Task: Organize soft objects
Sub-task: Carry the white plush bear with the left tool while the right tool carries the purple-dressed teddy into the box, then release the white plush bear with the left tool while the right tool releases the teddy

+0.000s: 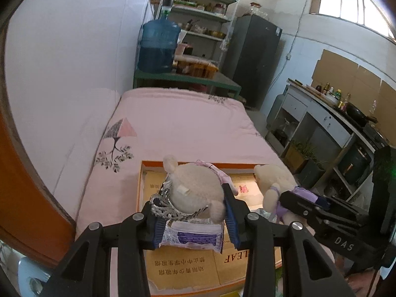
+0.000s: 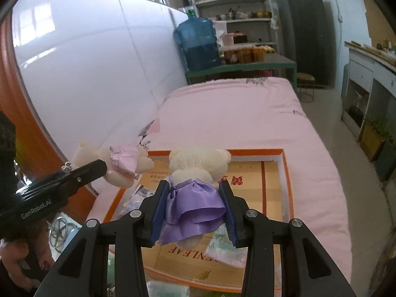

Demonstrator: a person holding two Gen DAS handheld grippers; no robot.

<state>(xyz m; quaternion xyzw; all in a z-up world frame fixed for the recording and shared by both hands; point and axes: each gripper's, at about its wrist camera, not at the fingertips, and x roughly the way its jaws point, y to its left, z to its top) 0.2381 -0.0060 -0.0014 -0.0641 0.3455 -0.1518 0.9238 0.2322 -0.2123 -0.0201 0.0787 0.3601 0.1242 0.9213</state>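
Note:
My left gripper [image 1: 191, 212] is shut on a cream plush bear in a pink dress [image 1: 195, 188] with a silver crown, held above the orange-rimmed cardboard box [image 1: 141, 185]. It also shows in the right wrist view [image 2: 116, 163]. My right gripper [image 2: 194, 212] is shut on a cream plush bear in a purple dress [image 2: 195, 198], held over the same box [image 2: 284, 170]. That bear shows in the left wrist view [image 1: 272, 185]. The box lies on a pink bed [image 1: 173, 128].
Small packets [image 2: 227, 250] lie in the box bottom, one under the left bear [image 1: 190, 237]. A white wall [image 1: 61, 74] runs along the bed's left. A blue water jug [image 1: 158, 44], shelves, a dark fridge [image 1: 252, 57] and a counter [image 1: 329, 123] stand beyond and right.

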